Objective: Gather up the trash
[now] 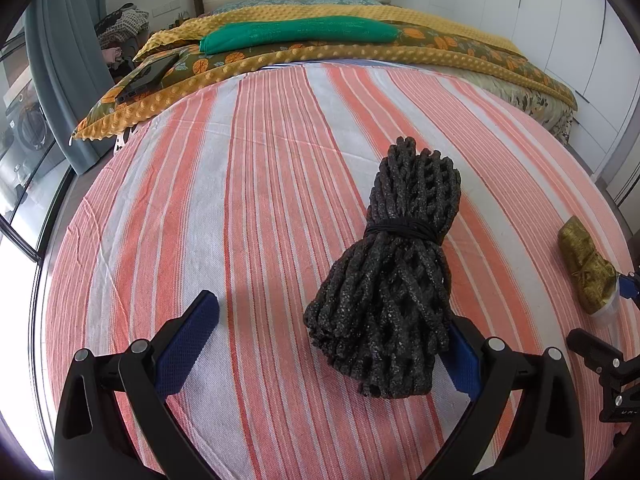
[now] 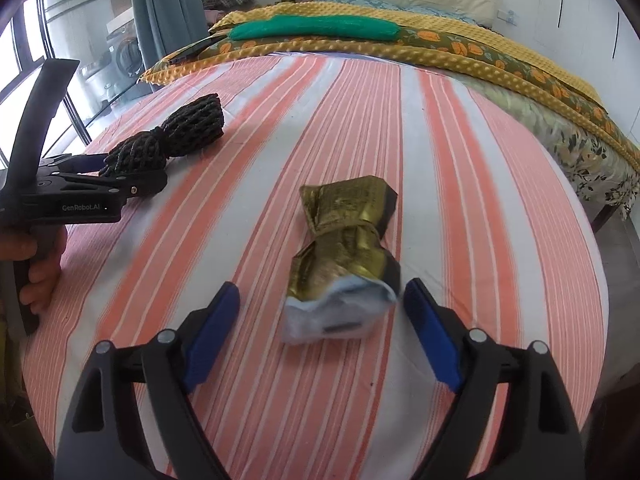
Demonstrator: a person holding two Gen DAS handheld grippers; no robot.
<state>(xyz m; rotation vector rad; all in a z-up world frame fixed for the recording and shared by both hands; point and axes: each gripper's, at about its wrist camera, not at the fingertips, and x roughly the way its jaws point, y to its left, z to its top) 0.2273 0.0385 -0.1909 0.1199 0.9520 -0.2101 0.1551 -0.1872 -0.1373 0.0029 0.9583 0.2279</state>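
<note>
I'm working over the striped bed sheet (image 2: 360,120), with two bits of trash lying on it well apart. My right gripper (image 2: 320,312) stands released, jaws wide, with the near end of the gold wrapper (image 2: 344,248) between them but no pad pressing on it. To do this pick well, I judge I should centre the jaws on the wrapper, perhaps nearer its pinched waist than its flared pale end, and close gently so the foil crumples rather than squirts out. My left gripper (image 1: 332,344) is also released; the black foam net bundle (image 1: 392,264) lies between its jaws, against or just beside the right pad, clear of the left one. The wrapper looks crinkled, twisted mid-length, gold with dark edges. The bundle is a cinched, springy mesh.
</note>
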